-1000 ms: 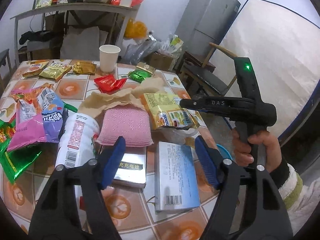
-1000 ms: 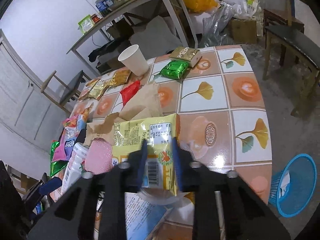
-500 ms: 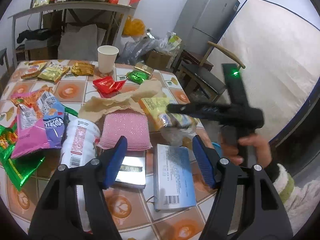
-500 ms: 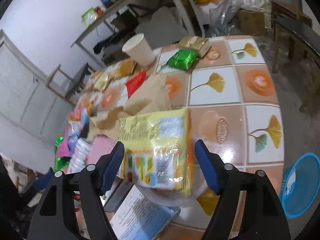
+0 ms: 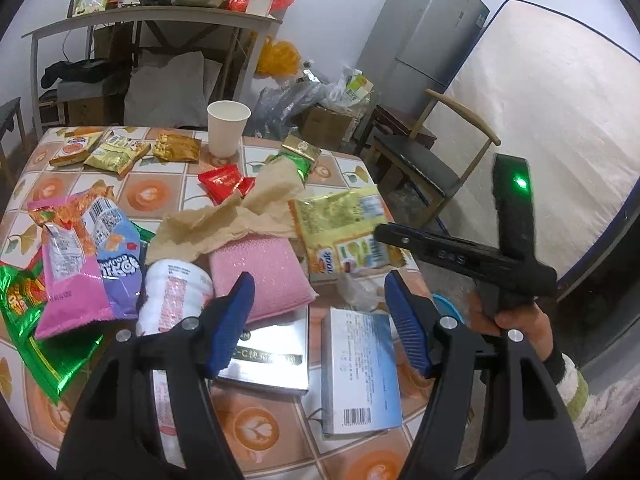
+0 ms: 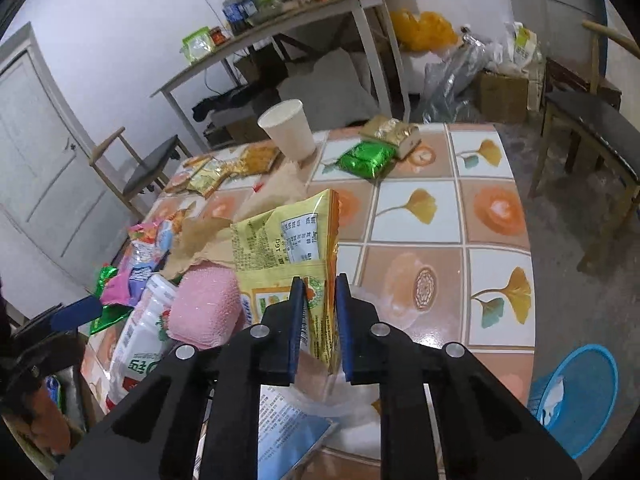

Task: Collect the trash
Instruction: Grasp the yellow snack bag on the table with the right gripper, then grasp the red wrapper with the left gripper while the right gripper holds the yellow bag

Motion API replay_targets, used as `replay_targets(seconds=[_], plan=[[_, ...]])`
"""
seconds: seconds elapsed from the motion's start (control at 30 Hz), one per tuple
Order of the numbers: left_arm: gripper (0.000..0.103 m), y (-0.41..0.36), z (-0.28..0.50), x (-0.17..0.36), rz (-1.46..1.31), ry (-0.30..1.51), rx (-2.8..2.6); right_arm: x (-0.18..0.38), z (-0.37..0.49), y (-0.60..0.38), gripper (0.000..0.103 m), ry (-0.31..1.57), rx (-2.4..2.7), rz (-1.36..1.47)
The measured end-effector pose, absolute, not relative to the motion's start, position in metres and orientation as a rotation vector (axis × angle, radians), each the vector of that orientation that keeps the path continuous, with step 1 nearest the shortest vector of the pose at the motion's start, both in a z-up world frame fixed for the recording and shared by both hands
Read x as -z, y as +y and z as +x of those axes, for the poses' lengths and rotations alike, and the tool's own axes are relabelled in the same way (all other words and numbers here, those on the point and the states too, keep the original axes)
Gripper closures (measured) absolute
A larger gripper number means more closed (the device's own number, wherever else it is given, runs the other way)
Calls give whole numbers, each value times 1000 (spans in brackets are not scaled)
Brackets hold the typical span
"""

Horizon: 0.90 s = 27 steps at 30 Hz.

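Left wrist view: left gripper (image 5: 318, 322), jaws standing apart, nothing between them. Beyond the gap, a pink sponge (image 5: 260, 270) and a silver box (image 5: 266, 356); toward the right jaw, a blue-white booklet (image 5: 360, 368). Farther ahead and right, yellow snack wrapper (image 5: 344, 228) at the table (image 5: 144, 196) edge, the right gripper's tip upon it.

Right wrist view: right gripper (image 6: 319, 320), jaws closing, the yellow snack wrapper's near edge between the blue pads (image 6: 297, 320), its far end raised off the table. Below and right of the jaws, blue basket (image 6: 576, 396) on the floor. Well ahead, paper cup (image 6: 288, 130), green packet (image 6: 366, 158)
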<state>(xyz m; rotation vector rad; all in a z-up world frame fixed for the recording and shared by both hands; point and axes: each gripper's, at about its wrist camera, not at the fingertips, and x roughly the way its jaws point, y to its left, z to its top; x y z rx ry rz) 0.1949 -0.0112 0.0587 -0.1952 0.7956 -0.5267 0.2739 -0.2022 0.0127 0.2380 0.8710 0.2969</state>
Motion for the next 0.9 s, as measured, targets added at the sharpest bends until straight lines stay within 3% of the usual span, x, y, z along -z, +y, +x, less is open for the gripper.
replay_targets(seconds=[0.3,0.47,0.73,0.9], plan=[[40,7,231,-86,-247,782,486,-22,250,-247,90,816,-431,513],[40,22,306,-94,-342,897,368,-24,235,-273,90,774,-471,657],[40,8,453,-1,-465,1323,274,-25,230,-283,90,745,-445,684],[29,-17,500,47,-427,1472,201,-25,227,-287,90,742,-422,681]])
